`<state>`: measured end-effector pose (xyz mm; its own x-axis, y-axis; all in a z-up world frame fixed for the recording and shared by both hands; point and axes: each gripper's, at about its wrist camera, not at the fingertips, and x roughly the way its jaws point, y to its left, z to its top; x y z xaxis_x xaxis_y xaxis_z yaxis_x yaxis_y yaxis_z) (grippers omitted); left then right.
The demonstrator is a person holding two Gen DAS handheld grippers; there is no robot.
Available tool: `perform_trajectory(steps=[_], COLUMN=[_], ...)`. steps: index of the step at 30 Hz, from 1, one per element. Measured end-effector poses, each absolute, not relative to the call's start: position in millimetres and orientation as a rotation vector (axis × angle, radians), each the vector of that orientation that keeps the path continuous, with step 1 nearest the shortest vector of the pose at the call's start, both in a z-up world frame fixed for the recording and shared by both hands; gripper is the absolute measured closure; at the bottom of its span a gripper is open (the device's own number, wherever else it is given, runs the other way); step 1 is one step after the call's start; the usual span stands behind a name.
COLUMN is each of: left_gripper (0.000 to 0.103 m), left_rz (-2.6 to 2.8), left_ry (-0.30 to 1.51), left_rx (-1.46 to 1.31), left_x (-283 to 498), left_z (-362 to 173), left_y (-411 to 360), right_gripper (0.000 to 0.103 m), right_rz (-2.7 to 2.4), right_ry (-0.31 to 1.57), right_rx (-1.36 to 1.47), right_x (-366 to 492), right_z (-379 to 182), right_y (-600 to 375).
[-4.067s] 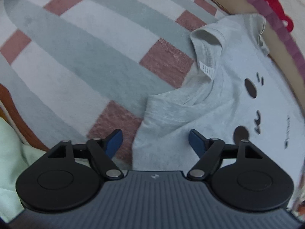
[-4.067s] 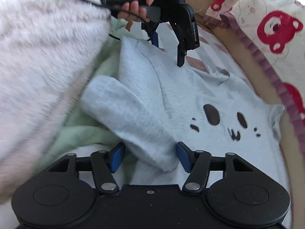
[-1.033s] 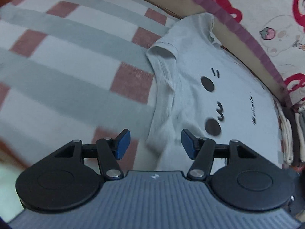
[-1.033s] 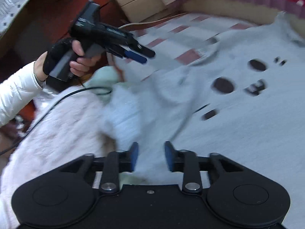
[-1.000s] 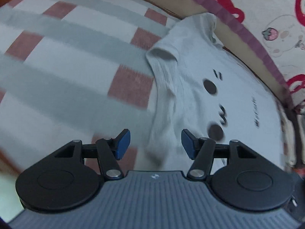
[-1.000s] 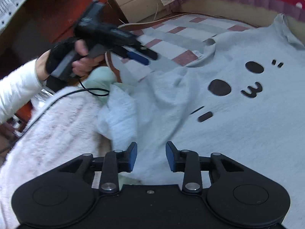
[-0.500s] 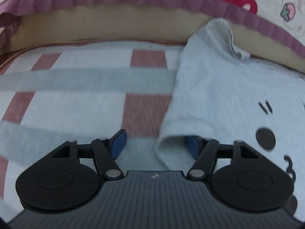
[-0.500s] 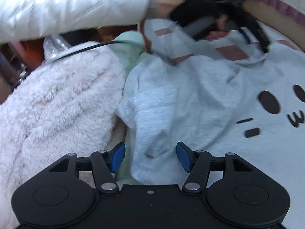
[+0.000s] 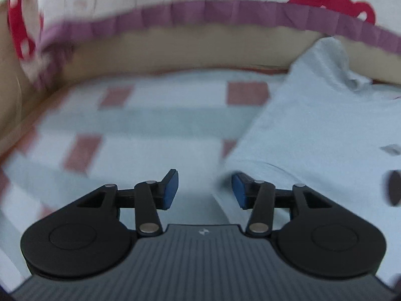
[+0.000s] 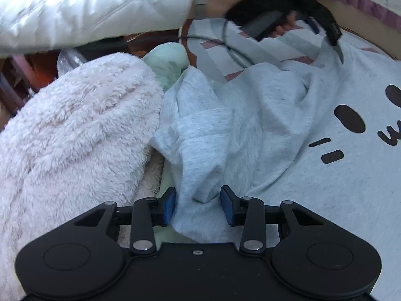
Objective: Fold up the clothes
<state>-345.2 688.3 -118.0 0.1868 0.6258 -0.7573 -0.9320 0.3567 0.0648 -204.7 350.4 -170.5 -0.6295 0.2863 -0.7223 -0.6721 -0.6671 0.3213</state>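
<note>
A light grey T-shirt (image 10: 275,105) with a dark cartoon face lies spread on the bed, and its near sleeve (image 10: 200,135) is bunched up. My right gripper (image 10: 198,207) is low over that sleeve. Its jaws are closing with a fold of the cloth between them, and only the left pad touches it. In the left wrist view the shirt (image 9: 313,130) fills the right side. My left gripper (image 9: 205,190) is open, with the shirt's edge at its right fingertip and striped blanket between the jaws. The right wrist view shows the left gripper (image 10: 324,33) at the shirt's far edge, held by a gloved hand (image 10: 253,5).
A fluffy pale pink garment (image 10: 75,130) is piled left of the sleeve, with a mint green cloth (image 10: 168,62) behind it. The red and grey striped blanket (image 9: 140,130) covers the bed. A quilt with red prints and a purple frill (image 9: 225,12) runs along the back. A black cable (image 10: 233,50) trails from the left gripper.
My left gripper has swung from beside the shirt's collar to its far edge near the quilt. My right gripper has sunk onto the bunched sleeve; its jaws widened, then narrowed around a fold.
</note>
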Motion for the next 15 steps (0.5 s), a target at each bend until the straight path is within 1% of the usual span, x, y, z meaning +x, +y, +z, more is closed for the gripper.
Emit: perform_trajectory(steps=[1, 2, 4, 5, 7, 9, 10, 11, 12, 13, 15], left_gripper=[0.051, 0.049, 0.048, 0.048, 0.048, 0.048, 0.048, 0.048, 0.048, 0.048, 0.048], left_rz=[1.140, 1.126, 1.077, 1.048, 1.028, 1.026, 1.025, 1.030, 1.034, 1.030, 1.013], left_ry=[0.779, 0.778, 0.800, 0.814, 0.848, 0.886, 0.903, 0.911, 0.917, 0.902, 0.837], left_rx=[-0.523, -0.583, -0.687, -0.732, -0.769, -0.785, -0.791, -0.787, -0.782, -0.778, -0.778], left_x=[-353, -362, -379, -388, -404, -418, -425, -431, -437, -441, -450], left_z=[-116, -114, -113, -112, -110, -109, -108, -106, -104, -100, -91], left_y=[681, 673, 659, 650, 631, 612, 603, 595, 588, 582, 573], right_gripper=[0.054, 0.050, 0.046, 0.041, 0.037, 0.037, 0.047, 0.090, 0.096, 0.096, 0.096], right_rz=[2.281, 2.288, 2.301, 2.305, 2.294, 2.276, 2.278, 2.282, 2.307, 2.335, 2.321], right_ry=[0.812, 0.837, 0.875, 0.885, 0.845, 0.776, 0.723, 0.669, 0.648, 0.633, 0.624], right_rx=[-0.859, -0.837, -0.799, -0.789, -0.804, -0.829, -0.828, -0.824, -0.786, -0.741, -0.566], right_x=[-205, -204, -204, -205, -214, -225, -229, -233, -232, -229, -208], right_z=[-170, -169, -168, -168, -169, -169, -168, -166, -159, -152, -128], right_y=[350, 349, 348, 347, 347, 348, 348, 348, 350, 352, 363])
